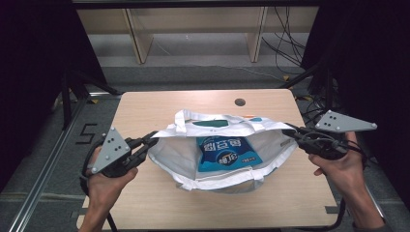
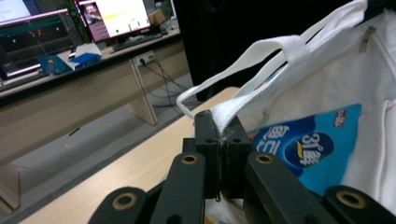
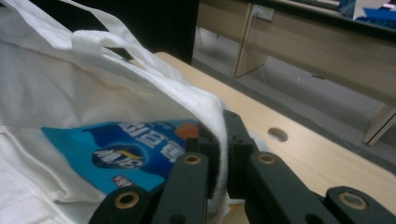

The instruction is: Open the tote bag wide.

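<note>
At table centre: white tote bag (image 1: 220, 162) lying, mouth stretched wide, blue snack packet (image 1: 226, 152) inside. Left gripper (image 1: 153, 137) jaws closed tight on bag's left rim (image 2: 224, 116). Right gripper (image 1: 290, 129) jaws clamped on right rim (image 3: 212, 116), cloth pinched between them. Handles (image 1: 181, 118) slack along far edge. Wooden table (image 1: 145, 106) underneath, round hole (image 1: 240, 102) near far side.

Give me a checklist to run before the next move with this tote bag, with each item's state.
1. Left gripper shut on the tote bag rim: ok.
2. Right gripper shut on the opposite rim: ok.
3. Bag mouth held open between the two: ok.
4. Blue packet lying inside the bag: ok.
5. Bag resting on the table, away from the edges: ok.
6. Grip firm enough for lifting: cannot tell.
</note>
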Available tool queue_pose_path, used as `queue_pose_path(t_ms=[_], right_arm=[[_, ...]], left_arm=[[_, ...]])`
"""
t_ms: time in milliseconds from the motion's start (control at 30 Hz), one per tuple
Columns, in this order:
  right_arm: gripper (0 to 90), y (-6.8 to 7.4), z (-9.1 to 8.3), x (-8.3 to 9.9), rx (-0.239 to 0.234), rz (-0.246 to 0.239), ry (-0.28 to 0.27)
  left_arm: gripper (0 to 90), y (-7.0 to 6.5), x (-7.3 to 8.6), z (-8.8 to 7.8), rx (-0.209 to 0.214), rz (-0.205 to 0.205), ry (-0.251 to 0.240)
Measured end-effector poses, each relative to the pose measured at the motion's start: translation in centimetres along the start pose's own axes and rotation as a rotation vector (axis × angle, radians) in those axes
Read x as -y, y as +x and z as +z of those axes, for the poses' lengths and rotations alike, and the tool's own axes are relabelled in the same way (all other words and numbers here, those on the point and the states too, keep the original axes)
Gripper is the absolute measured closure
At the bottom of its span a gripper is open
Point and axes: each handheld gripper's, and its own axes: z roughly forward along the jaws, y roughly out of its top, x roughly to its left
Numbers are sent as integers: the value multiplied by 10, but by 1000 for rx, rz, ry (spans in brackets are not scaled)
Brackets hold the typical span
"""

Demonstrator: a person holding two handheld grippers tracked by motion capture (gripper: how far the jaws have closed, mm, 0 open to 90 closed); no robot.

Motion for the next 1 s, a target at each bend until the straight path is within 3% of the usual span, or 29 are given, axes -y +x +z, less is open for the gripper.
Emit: queue_pose_path(t_ms=[33, 100, 200, 367, 433, 500, 600, 700, 867, 933, 967, 1000], right_arm=[[884, -2, -1, -5, 1, -40, -14], [884, -1, -4, -9, 4, -35, -18], [885, -2, -9, -24, 26, -82, -38], [885, -6, -13, -36, 31, -65, -55], [885, -11, -12, -43, 34, -50, -75], [884, -13, -11, -45, 34, -56, -88], [884, -19, -7, -42, 62, -24, -42], [884, -23, 2, -34, 80, -32, -28], [883, -27, 15, -27, 87, -45, -29], [883, -25, 21, -29, 92, -61, -17], [883, -23, 23, -29, 95, -60, -6], [883, -23, 26, -28, 107, -95, -23]], left_arm=[[876, 0, 0, 0, 0, 0, 0], [876, 1, -8, -2, -2, 8, -13], [876, 5, -24, -4, -2, -4, -65], [876, 17, -34, 4, 4, -63, -107], [876, 25, -38, 14, 5, -113, -138], [876, 26, -38, 17, 16, -125, -147], [874, 36, -31, 36, 14, -145, -121], [873, 38, -25, 43, 5, -143, -102], [872, 36, -8, 43, 3, -142, -78], [872, 33, 0, 41, -13, -111, -45], [872, 33, 11, 41, -12, -103, -3], [872, 33, 18, 42, -8, -109, 20]])
